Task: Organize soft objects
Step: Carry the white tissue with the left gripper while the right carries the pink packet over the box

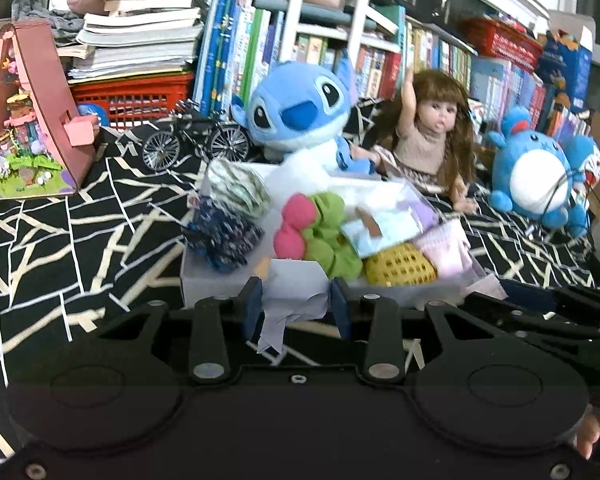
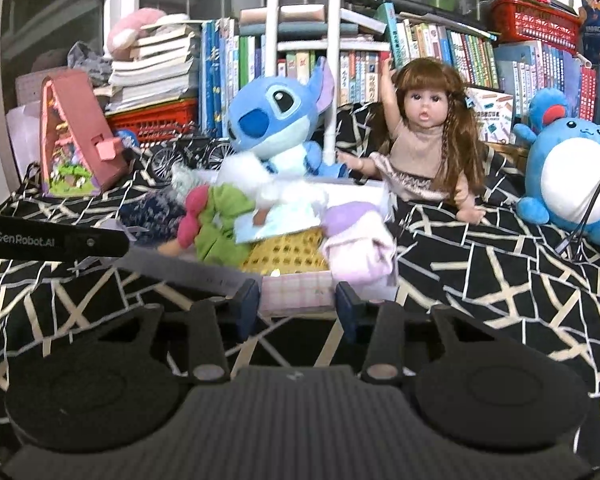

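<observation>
The left gripper [image 1: 296, 306] pinches a pale lilac cloth [image 1: 290, 300], whose lower folds hide behind its frame. Just ahead, the white box [image 1: 204, 284] holds crowded soft items, edges blurred. The right gripper [image 2: 298, 304] stands partly open, seemingly empty, against the box's near wall; a doll [image 2: 424, 140] sits beyond.
</observation>
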A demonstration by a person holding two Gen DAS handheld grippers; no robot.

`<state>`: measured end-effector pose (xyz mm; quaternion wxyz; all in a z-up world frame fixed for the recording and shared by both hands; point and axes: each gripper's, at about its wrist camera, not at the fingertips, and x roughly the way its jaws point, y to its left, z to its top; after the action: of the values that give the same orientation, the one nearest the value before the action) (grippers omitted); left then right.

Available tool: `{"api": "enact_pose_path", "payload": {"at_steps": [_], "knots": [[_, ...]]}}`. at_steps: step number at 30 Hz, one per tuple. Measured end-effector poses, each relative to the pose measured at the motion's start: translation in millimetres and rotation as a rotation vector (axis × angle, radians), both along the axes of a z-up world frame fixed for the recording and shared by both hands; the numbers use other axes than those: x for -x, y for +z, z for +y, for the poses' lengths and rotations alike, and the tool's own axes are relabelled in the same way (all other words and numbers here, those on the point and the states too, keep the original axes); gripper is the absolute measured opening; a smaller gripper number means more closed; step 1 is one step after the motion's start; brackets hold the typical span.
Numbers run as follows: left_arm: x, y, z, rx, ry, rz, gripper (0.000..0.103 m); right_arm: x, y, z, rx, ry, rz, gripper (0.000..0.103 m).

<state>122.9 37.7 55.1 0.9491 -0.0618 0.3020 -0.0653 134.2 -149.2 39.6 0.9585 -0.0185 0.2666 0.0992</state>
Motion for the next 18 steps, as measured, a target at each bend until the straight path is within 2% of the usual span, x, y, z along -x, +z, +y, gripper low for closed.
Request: {"api": "enact_pose_path", "payload": {"at_steps": [5, 13, 18], "knots": [[-12, 8, 10, 0.031, 0.022, -0.006, 0.035, -10, 10, -5, -0.004, -0.018, -0.016, 0.047], [-25, 13, 16, 0.037, 0.024, -0.020, 0.035, -25, 15, -11, -0.023, -0.031, -0.001, 0.047], [-43, 29, 21, 0.053, 0.022, -0.027, 0.035, -39, 25, -16, -0.054, -0.045, 0.008, 0.047]]}}
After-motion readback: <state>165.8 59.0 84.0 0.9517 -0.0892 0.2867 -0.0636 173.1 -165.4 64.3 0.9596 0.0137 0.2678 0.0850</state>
